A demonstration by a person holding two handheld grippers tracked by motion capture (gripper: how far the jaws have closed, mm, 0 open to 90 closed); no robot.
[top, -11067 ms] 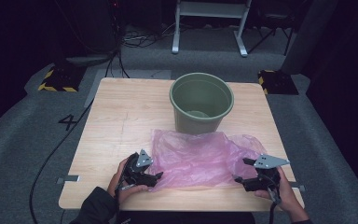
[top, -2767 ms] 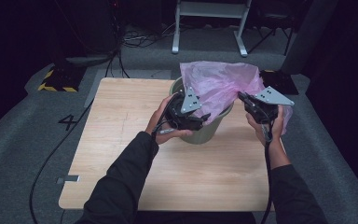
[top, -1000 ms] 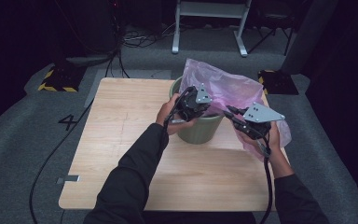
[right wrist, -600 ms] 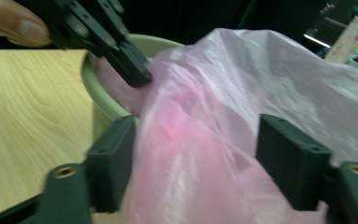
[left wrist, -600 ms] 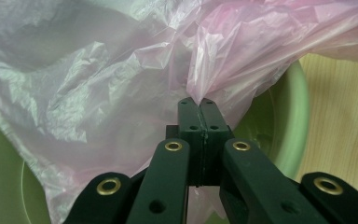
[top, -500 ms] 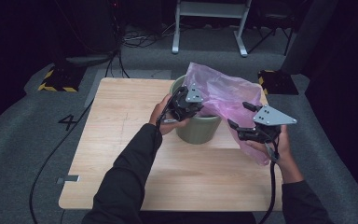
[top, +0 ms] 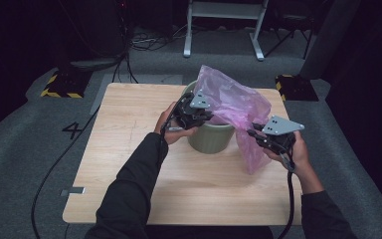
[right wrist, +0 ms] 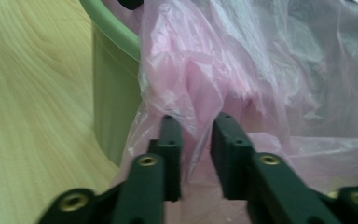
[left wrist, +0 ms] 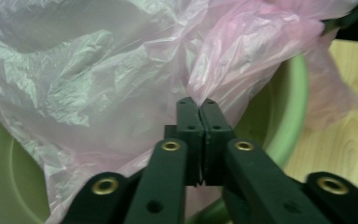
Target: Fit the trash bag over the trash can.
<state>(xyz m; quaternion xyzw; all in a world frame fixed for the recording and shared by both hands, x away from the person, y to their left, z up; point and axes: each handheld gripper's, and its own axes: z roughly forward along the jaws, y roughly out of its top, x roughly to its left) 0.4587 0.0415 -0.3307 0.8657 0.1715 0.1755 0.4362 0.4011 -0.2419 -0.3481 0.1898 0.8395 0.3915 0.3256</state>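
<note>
- The pink plastic bag [top: 231,102] now billows over the green bin [top: 210,137] at the table's [top: 129,164] far middle, one side trailing down the bin's right.
- Left gripper [left wrist: 199,103]: jaws clamped on film at the rim.
- Right gripper [right wrist: 196,126], just closing after regripping, has a fold between its narrowly parted jaws; lining looks half done.

We cannot see most of the green bin [top: 210,139], centre of the high view: the pink bag [top: 238,107] covers its mouth, rim and right side.

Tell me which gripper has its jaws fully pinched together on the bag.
The left gripper: its jaws meet on the bag. The right gripper shows a gap.
</note>
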